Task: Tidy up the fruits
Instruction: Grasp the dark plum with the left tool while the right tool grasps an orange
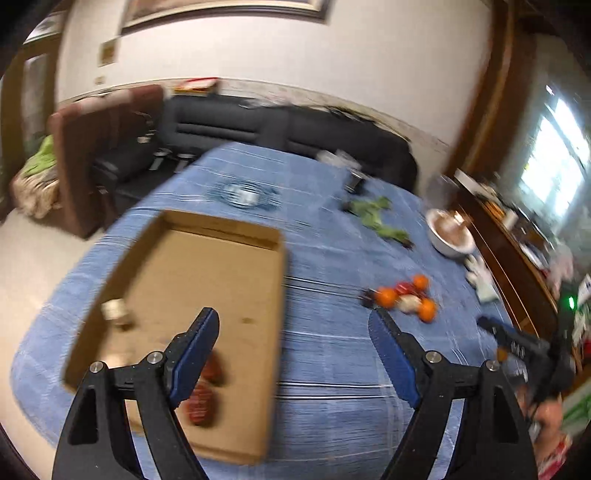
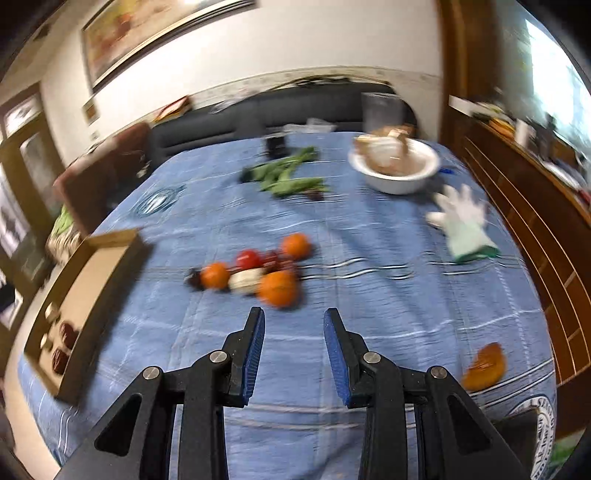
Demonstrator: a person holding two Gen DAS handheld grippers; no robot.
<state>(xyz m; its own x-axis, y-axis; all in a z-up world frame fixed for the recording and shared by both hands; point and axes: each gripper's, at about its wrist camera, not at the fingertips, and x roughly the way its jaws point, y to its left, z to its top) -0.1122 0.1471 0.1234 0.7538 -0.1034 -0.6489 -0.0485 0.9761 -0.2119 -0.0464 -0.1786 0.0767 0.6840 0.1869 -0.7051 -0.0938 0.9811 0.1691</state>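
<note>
Left tongs (image 1: 293,325) released, wide, nothing between pads. Cardboard tray (image 1: 236,229) under left finger, long axis running away from tongs, near end by fingers. Two dark red fruits (image 1: 203,398) in tray behind left pad.

Right tongs (image 2: 294,326) narrow gap, pads apart, empty. Fruit pile (image 2: 255,271) just ahead, strung left-right: oranges (image 2: 279,288), red fruit (image 2: 247,258), pale piece (image 2: 245,278).

Right view only: orange slice (image 2: 484,365) right of tongs, glove (image 2: 461,218), bowl (image 2: 395,166) and greens (image 2: 288,173) far ahead.

Blue striped tablecloth (image 2: 369,295), white bowl (image 2: 397,164) at far right, white glove (image 2: 461,218) just beside it, leafy greens (image 2: 288,177) in the middle, dark sofa (image 1: 229,125) behind, framed picture (image 2: 147,33) on wall.
</note>
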